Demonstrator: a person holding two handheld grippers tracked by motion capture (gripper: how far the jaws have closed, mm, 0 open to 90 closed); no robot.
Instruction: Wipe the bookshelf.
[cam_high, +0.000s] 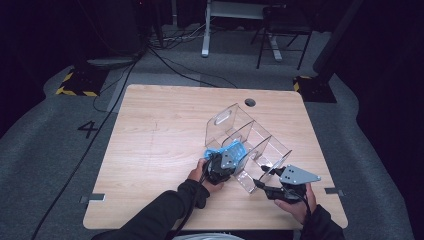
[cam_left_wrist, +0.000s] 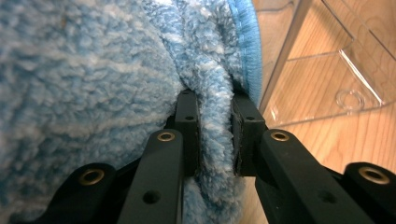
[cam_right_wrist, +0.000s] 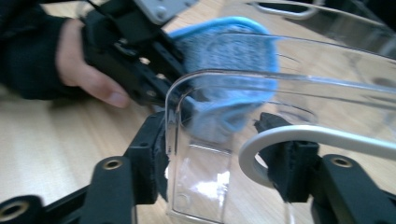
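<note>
Cloth (cam_left_wrist: 93, 84), blue and fluffy, is pinched in a fold between my left tongs (cam_left_wrist: 215, 133), which are clenched on it, at the near-left slot of the clear plastic organizer (cam_high: 250, 140) on the table (cam_high: 160, 135). My right tongs (cam_right_wrist: 219, 154) straddle the organizer's near end wall, grasping it, cloth just beyond.

Blue cloth (cam_left_wrist: 93, 93) cut off left.
</note>
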